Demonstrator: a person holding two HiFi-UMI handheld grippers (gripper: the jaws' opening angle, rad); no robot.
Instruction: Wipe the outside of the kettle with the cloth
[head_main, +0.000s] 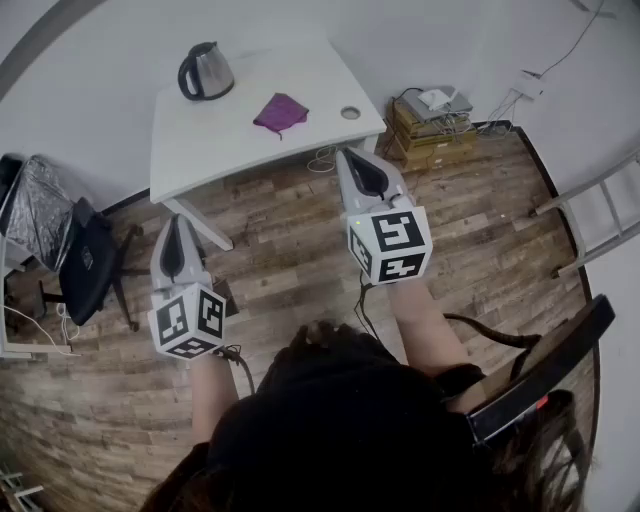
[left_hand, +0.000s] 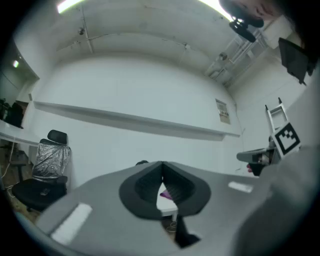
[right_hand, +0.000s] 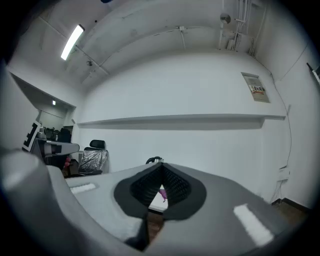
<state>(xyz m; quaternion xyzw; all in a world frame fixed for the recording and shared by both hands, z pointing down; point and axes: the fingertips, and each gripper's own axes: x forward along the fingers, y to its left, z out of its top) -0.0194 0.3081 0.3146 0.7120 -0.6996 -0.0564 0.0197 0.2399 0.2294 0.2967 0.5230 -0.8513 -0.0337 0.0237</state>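
Note:
A steel kettle (head_main: 206, 71) with a black handle stands at the far left corner of a white table (head_main: 200, 140). A purple cloth (head_main: 281, 112) lies crumpled near the table's middle. My left gripper (head_main: 175, 225) is shut and empty, held over the wooden floor short of the table's front edge. My right gripper (head_main: 358, 160) is shut and empty too, with its tips near the table's front right corner. In the left gripper view the left gripper (left_hand: 162, 170) shows the cloth (left_hand: 165, 195) through its gap. The right gripper (right_hand: 162, 170) frames the cloth (right_hand: 162, 192) and the kettle (right_hand: 154, 160) top.
A black office chair (head_main: 85, 265) with a silver cover stands at the left. Cardboard boxes with a white power device (head_main: 432, 125) sit right of the table. A ladder (head_main: 600, 215) leans at the far right. A round cable hole (head_main: 350, 113) marks the table's right end.

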